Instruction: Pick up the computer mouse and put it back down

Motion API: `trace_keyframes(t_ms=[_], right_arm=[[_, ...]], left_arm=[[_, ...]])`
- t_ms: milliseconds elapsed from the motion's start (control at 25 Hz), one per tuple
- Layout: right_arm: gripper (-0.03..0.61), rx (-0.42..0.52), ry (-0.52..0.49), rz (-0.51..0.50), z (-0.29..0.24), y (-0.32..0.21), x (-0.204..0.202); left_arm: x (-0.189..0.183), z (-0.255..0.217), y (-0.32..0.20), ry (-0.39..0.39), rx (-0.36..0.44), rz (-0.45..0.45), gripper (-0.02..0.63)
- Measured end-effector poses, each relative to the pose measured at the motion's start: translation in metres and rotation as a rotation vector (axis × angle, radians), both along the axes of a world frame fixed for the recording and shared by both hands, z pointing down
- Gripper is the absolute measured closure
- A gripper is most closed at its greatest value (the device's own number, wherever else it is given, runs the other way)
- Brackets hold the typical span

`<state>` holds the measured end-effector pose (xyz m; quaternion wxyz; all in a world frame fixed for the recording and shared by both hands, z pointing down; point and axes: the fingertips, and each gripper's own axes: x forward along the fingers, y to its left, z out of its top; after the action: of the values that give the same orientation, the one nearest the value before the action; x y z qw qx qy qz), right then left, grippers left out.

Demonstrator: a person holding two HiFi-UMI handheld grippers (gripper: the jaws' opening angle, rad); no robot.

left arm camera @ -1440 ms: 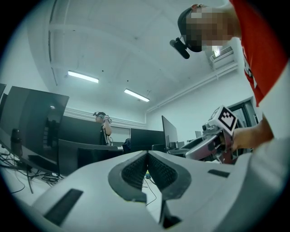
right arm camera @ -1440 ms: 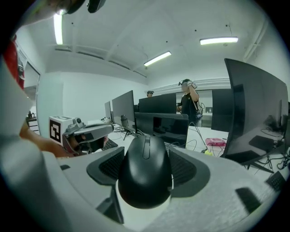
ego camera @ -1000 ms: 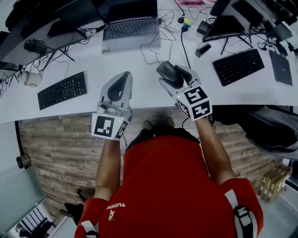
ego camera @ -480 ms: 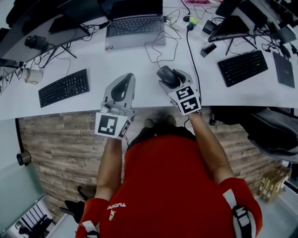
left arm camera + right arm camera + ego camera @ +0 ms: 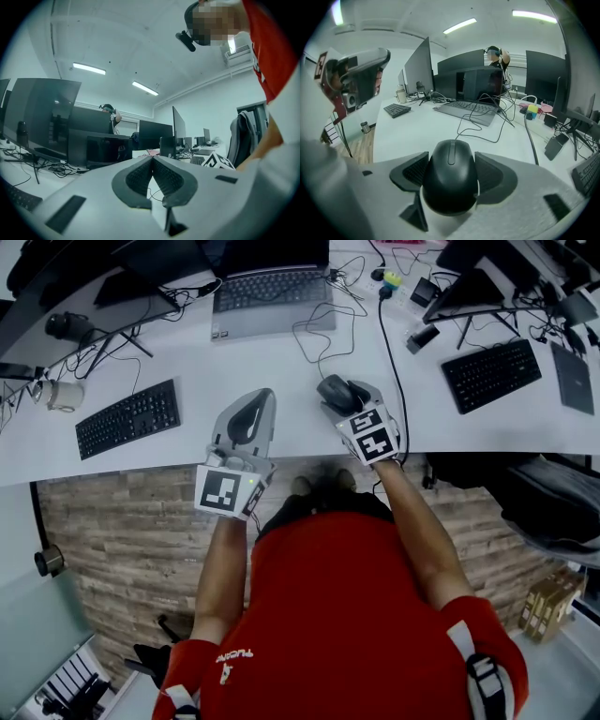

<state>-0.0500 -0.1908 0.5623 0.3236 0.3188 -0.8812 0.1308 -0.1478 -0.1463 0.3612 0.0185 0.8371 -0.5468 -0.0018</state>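
Note:
A black computer mouse [image 5: 334, 390] [image 5: 450, 176] sits between the jaws of my right gripper [image 5: 341, 396] [image 5: 451, 161], which is shut on its sides. Both dark pads [image 5: 412, 172] press against it. The gripper tilts down toward the white desk [image 5: 281, 362], near its front edge, and the mouse's thin cable [image 5: 478, 126] trails away over the desk toward the laptop. Whether the mouse touches the desk I cannot tell. My left gripper [image 5: 255, 407] [image 5: 152, 160] is held level to the left of it, jaws shut with nothing between them.
A grey laptop [image 5: 272, 292] lies at the back of the desk amid loose cables. A black keyboard [image 5: 128, 418] and a mug [image 5: 61, 395] lie to the left. Another keyboard [image 5: 497, 374] and monitor stands [image 5: 469, 296] are at the right. A person stands beyond the monitors [image 5: 492, 56].
The right gripper has come down with the mouse, closer to the desk. The left gripper has sunk slightly. Both grips look the same.

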Motion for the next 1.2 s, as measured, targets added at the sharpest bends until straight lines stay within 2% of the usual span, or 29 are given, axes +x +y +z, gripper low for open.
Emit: trace_keyframes(t_ms=[360, 760, 920, 1000, 1200], right_arm=[[0.268, -0.035, 0.019, -0.004, 0.016, 0.003, 0.001], [0.258, -0.017, 0.056, -0.034, 0.021, 0.003, -0.001], [0.252, -0.023, 0.054, -0.040, 0.021, 0.004, -0.002], [0.224, -0.026, 0.049, -0.051, 0.020, 0.006, -0.004], [0.219, -0.010, 0.021, -0.047, 0.006, 0.005, 0.000]], left_arm=[[-0.001, 0.005, -0.003, -0.001, -0.011, 0.008, 0.604], [0.002, 0.010, -0.005, -0.001, -0.022, 0.009, 0.604], [0.004, 0.011, -0.006, -0.001, -0.024, 0.010, 0.604], [0.006, 0.011, -0.005, -0.002, -0.025, 0.011, 0.604], [0.009, 0.009, -0.007, -0.002, -0.022, 0.014, 0.604]])
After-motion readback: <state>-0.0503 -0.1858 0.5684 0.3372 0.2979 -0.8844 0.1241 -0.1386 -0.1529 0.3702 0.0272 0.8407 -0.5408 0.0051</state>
